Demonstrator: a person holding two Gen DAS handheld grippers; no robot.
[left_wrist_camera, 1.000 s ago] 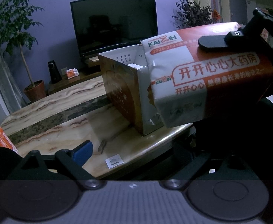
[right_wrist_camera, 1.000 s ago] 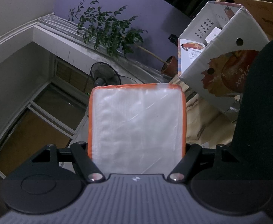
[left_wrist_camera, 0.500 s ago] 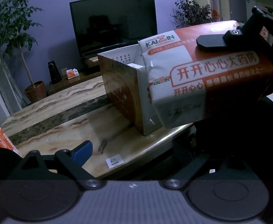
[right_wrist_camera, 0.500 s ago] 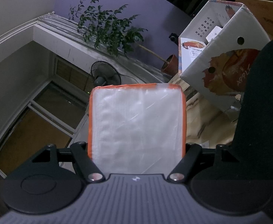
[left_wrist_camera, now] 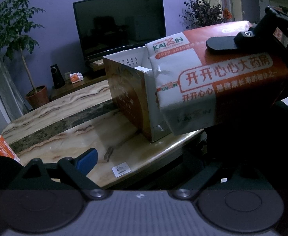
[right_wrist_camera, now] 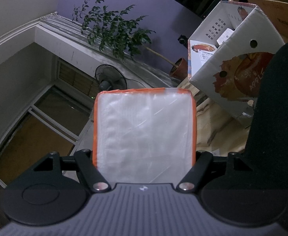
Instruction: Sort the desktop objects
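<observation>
While I held the tissue pack [left_wrist_camera: 218, 78] clamped across its width in the right gripper [right_wrist_camera: 144, 137], it hung in the air just near the open cardboard box [left_wrist_camera: 132, 98] on the marble table [left_wrist_camera: 65, 122]. It looked light, soft and slick in its plastic wrap, so I judged the broad middle the safest hold. The left gripper [left_wrist_camera: 136, 157] stood apart, holding nothing.

right gripper [right_wrist_camera: 144, 137]: jaws clamped wide | left gripper [left_wrist_camera: 144, 157]: jaws apart
</observation>
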